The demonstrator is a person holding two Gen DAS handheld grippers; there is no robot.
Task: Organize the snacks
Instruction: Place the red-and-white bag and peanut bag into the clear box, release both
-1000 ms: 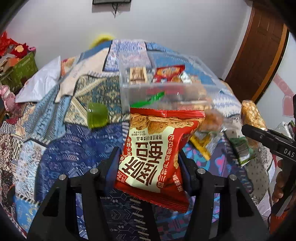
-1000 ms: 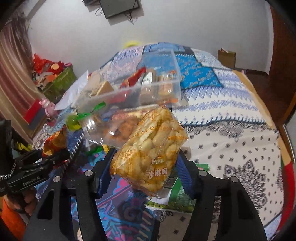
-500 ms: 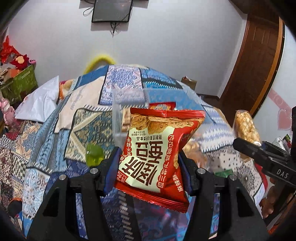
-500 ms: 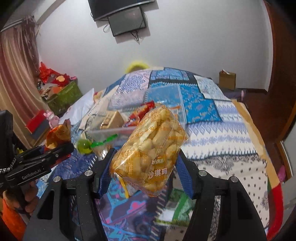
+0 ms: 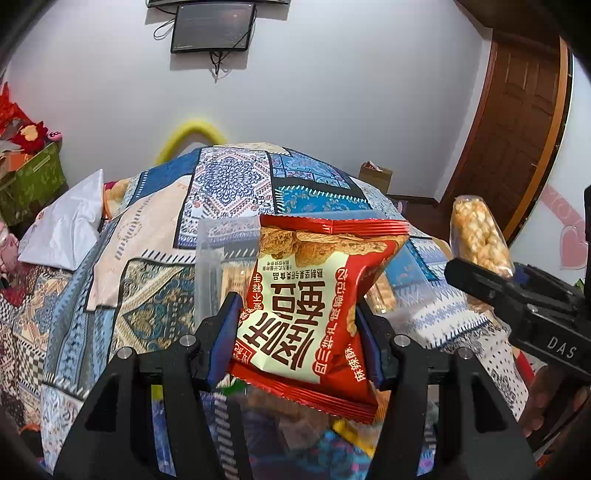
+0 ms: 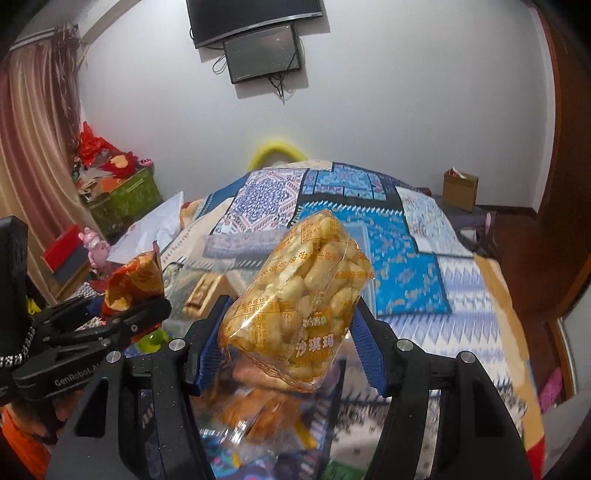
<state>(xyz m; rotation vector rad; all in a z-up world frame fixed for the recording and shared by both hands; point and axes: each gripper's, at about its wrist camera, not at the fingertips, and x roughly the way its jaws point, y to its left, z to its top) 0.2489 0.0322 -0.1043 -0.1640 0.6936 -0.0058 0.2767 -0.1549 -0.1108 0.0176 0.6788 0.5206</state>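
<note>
The red snack bag (image 5: 314, 314) hung pinched in the left gripper (image 5: 295, 328) above the patchwork bedspread (image 5: 155, 295). The clear puffed-rice pack (image 6: 299, 314) was clamped in the right gripper (image 6: 291, 339). Only the left view showed the clear box (image 5: 221, 258) behind the bag.

Patchwork bedspread (image 6: 406, 258), wall-mounted screen (image 5: 213, 27), wooden door (image 5: 517, 122), green box (image 6: 125, 199), curtain (image 6: 33, 166)
</note>
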